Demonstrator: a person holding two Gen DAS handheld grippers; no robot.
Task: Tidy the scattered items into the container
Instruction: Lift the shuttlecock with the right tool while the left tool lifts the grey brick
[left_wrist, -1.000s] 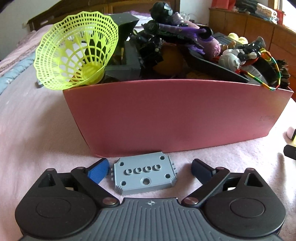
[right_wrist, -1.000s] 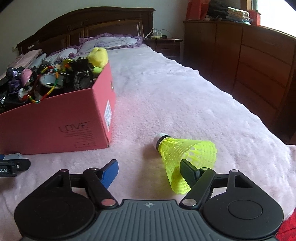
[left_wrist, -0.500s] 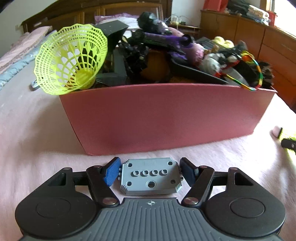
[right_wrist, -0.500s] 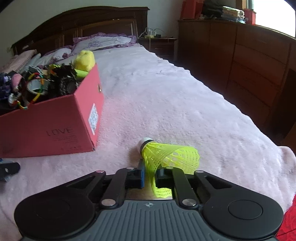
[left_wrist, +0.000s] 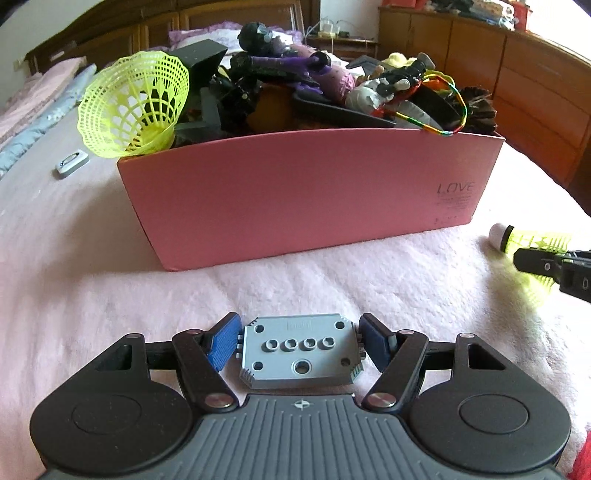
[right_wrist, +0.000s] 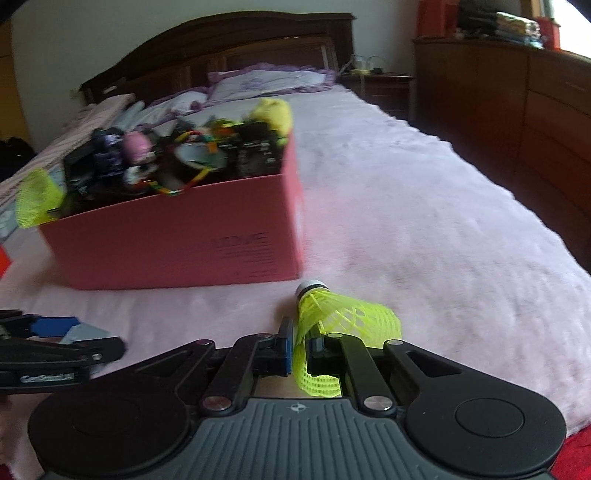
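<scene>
A pink cardboard box (left_wrist: 306, 206) (right_wrist: 177, 251) stands on the pink bedspread, heaped with toys, and a yellow shuttlecock (left_wrist: 136, 107) juts over its left corner. My left gripper (left_wrist: 299, 345) is shut on a flat grey studded block (left_wrist: 301, 350), with one pad against each side, a short way in front of the box. My right gripper (right_wrist: 301, 347) is shut on the net skirt of a second yellow shuttlecock (right_wrist: 343, 317), whose white cork points toward the box's right corner. The left wrist view catches that right gripper (left_wrist: 546, 264) at its right edge.
A small silver item (left_wrist: 72, 162) lies on the bedspread left of the box. Wooden dressers (right_wrist: 517, 129) run along the bed's right side, with a headboard and pillows (right_wrist: 266, 81) at the far end. My left gripper (right_wrist: 81, 334) shows low on the left of the right wrist view.
The left jaws closed on the grey block and drew back from the box with it. The right jaws closed on the shuttlecock's skirt and swung toward the box.
</scene>
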